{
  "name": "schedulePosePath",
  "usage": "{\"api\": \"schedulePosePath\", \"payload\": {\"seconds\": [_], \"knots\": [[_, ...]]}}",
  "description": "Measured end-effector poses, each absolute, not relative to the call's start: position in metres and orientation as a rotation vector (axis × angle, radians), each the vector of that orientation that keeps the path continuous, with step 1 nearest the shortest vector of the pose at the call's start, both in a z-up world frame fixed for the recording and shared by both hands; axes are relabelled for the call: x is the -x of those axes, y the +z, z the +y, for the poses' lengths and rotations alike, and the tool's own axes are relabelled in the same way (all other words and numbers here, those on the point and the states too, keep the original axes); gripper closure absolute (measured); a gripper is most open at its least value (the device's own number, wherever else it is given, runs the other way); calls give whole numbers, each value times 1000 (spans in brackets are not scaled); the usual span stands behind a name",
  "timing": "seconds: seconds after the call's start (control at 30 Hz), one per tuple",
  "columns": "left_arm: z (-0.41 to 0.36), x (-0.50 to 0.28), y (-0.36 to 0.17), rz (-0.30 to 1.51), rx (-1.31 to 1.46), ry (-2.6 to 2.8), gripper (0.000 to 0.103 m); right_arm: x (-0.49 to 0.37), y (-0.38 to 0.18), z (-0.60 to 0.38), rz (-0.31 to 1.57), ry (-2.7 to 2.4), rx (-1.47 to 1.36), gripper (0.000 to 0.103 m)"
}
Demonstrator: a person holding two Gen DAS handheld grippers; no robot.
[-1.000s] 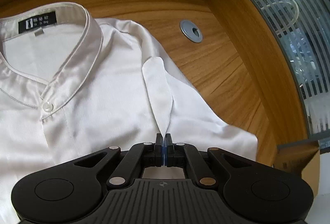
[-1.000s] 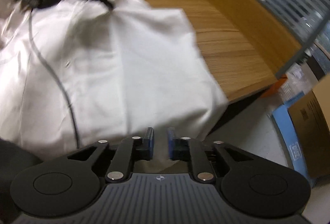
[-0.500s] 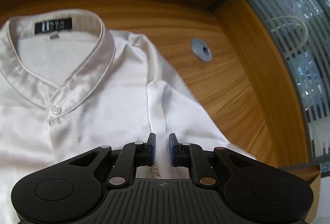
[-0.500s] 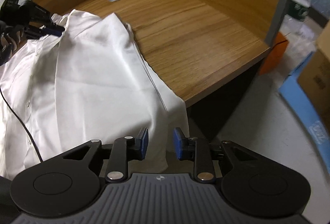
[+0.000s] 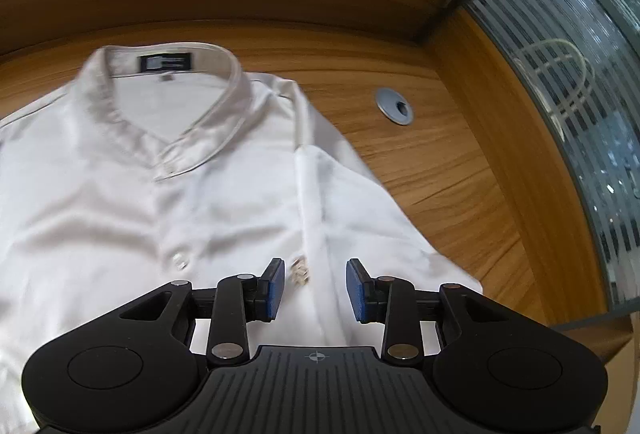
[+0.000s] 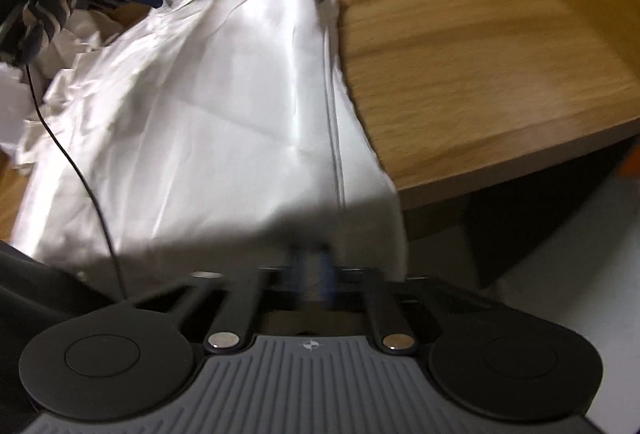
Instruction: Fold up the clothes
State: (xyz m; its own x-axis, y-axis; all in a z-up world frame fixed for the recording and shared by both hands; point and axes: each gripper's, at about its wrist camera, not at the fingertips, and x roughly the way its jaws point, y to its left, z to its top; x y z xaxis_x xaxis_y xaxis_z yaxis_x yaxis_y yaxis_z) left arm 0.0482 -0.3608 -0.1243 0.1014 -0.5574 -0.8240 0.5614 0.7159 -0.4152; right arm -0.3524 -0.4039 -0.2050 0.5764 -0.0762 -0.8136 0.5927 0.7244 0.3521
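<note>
White shirt (image 5: pixel 224 202) lies flat on the wooden desk (image 5: pixel 460 186), collar toward the back wall, hem hanging over the desk's front edge. Left gripper (image 5: pixel 315 288) hovers over the folded-in sleeve, jaws opening, nothing between them. Right gripper (image 6: pixel 311 266), blurred, is pinched closed on the hanging hem. Bare wood runs clear beside the shirt out to a metal grommet (image 5: pixel 394 106) and frosted glass partition (image 5: pixel 580 74).

You've got a black label (image 5: pixel 165 63) inside the shirt (image 5: pixel 120 194) collar, just behind the neck opening, but its pale print is too blurred to read.
</note>
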Motion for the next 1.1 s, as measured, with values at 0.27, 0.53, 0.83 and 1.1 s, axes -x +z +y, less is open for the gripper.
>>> {"api": "schedulePosePath", "payload": {"seconds": [0.27, 0.53, 0.83, 1.1], "knots": [[-308, -38, -105, 1123, 19, -708, 65, 351, -183, -415, 948, -446, -597, 100], [-227, -22, -95, 1069, 72, -615, 58, 339, -128, -400, 928, -455, -522, 50], [-121, -13, -102, 1031, -1, -628, 54, 272, -77, -351, 883, -473, -532, 40], [-22, -39, -121, 971, -152, -613, 51, 199, -55, -283, 869, -575, -550, 37]]}}
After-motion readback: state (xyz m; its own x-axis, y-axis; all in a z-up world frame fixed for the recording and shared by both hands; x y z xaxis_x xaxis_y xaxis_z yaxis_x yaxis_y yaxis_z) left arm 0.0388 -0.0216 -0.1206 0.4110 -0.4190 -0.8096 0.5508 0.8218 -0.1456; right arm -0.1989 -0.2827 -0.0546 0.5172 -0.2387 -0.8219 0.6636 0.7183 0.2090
